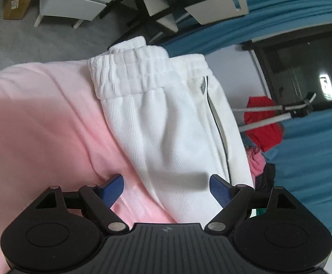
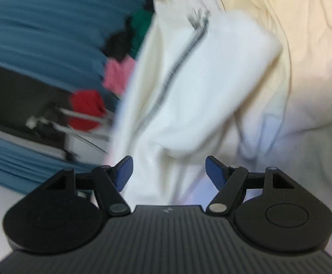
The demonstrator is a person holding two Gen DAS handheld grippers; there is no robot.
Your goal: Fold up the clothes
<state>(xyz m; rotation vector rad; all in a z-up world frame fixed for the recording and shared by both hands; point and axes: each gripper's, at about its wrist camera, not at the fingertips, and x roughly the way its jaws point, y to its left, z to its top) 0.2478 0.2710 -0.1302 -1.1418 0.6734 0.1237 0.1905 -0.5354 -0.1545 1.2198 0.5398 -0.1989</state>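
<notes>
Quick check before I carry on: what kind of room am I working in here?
Likely a lab or office set up for recording, not a home: a cardboard box on bare grey floor, white desks, blue curtains, and white trousers on a pink cloth.

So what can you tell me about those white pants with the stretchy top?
The white pants look like soft ribbed knit, folded into a thick bundle. A gathered elastic waistband sits at the far end, and a dark-edged pocket slit with a small grey badge runs down one side. They lie on a pink cloth. The left gripper is open with the near end between its fingers, not pinching.
</notes>
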